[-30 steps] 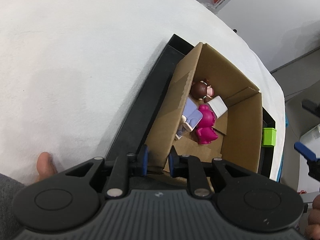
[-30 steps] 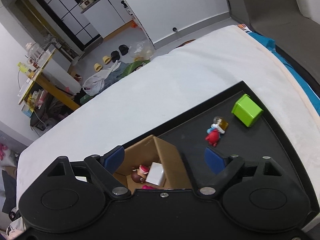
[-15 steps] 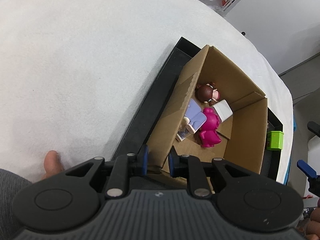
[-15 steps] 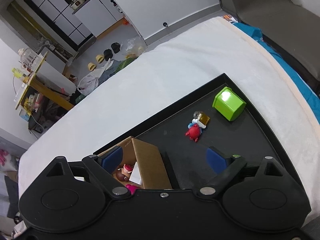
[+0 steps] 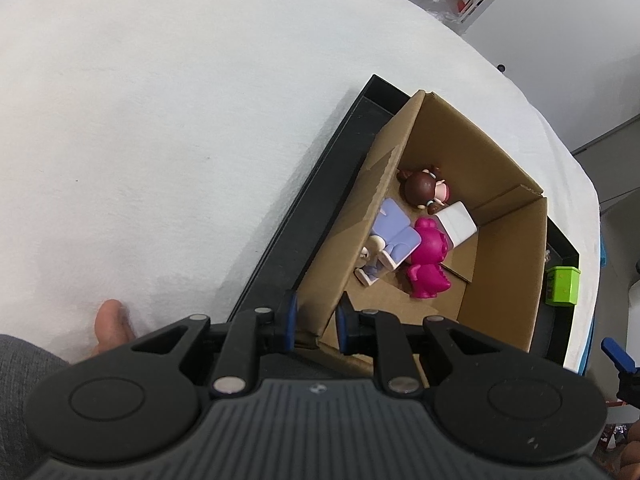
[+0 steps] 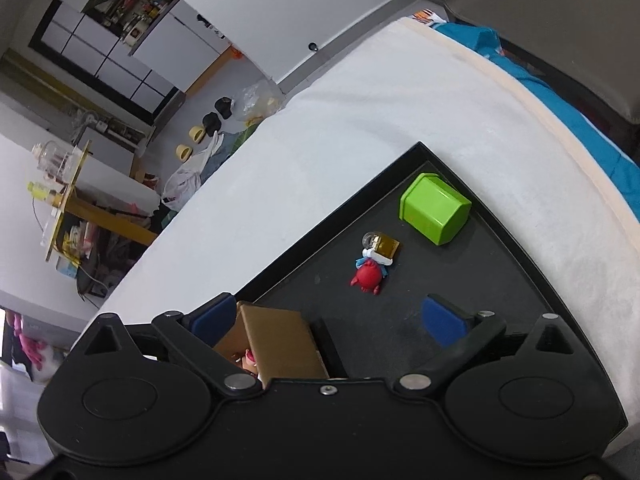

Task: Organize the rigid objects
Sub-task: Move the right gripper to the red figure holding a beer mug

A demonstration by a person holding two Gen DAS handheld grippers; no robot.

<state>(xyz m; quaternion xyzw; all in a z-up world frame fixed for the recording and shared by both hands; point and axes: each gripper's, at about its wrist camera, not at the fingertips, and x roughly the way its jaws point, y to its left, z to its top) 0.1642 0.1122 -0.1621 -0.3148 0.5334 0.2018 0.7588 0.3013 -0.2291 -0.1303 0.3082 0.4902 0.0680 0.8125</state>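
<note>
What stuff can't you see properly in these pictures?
- Left wrist view: the green box is partly hidden behind the cardboard box wall.
- Right wrist view: the toys inside the cardboard box are mostly covered by the right gripper body.
- Right wrist view: the small red figure is too small to identify.

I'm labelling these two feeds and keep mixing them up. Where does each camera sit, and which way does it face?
Left wrist: on the left gripper, looking down into the cardboard box whose wall it clamps; a thumb and grey sleeve show.
Right wrist: on the open right gripper, facing across the black tray at the green block and red figure; no hand shows.
Both show the box, tray and green block.
</note>
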